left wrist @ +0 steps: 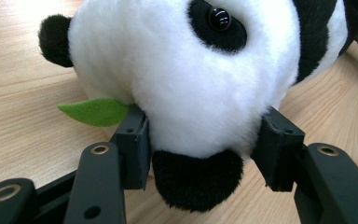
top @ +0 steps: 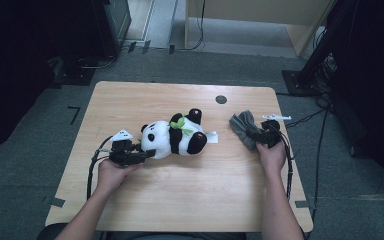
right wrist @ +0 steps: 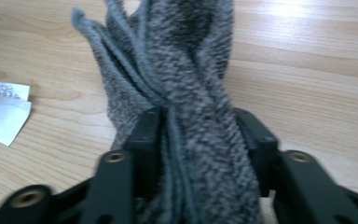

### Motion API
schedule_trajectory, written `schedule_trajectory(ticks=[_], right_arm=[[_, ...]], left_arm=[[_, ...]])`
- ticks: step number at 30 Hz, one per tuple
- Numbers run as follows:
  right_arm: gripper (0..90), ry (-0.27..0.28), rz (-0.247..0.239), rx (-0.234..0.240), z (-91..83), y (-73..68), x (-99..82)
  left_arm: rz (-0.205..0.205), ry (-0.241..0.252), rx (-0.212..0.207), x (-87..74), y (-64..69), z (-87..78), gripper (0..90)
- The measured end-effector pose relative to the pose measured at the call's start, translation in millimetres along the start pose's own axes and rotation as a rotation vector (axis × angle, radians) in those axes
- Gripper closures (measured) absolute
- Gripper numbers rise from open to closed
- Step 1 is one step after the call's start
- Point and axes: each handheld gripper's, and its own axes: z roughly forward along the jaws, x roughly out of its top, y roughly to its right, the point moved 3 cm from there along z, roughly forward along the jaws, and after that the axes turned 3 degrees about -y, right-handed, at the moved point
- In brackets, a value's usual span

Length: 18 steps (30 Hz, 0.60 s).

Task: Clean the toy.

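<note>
A black-and-white plush panda (top: 177, 136) lies on its side in the middle of the wooden table (top: 180, 200), a green felt leaf (left wrist: 95, 111) at its neck. My left gripper (top: 147, 152) is at the panda's head (left wrist: 182, 84), and both pads press into the white plush just above a black ear. A crumpled grey towel cloth (top: 241, 122) lies at the right. My right gripper (top: 254, 134) reaches into its near end. The bunched cloth (right wrist: 186, 70) stands loosely between that gripper's (right wrist: 198, 135) parted jaws.
A white fabric label (top: 211, 137) sticks out from the panda toward the cloth. A dark round hole (top: 221, 99) sits near the table's far edge. Cables trail from both grippers. Dark stands and a wooden cabinet surround the table on the floor.
</note>
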Motion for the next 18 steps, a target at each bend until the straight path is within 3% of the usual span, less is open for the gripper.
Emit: schedule_trajectory(ticks=[4, 13, 18], right_arm=[[44.1, -0.010, 0.023, -0.003, -3.5, 1.8, 0.6], [38.2, 0.048, -0.061, -0.045, -19.8, -10.1, 10.0], [40.9, 0.079, -0.098, -0.023, -36.0, -19.3, 14.8]], left_arm=[[-0.001, 0.002, 0.000, 0.2, -0.7, -0.1, 44.3], [-0.001, 0.000, -0.006, 0.2, -1.5, -0.2, 42.0], [-0.001, -0.001, -0.007, 0.3, -1.6, -0.3, 41.6]])
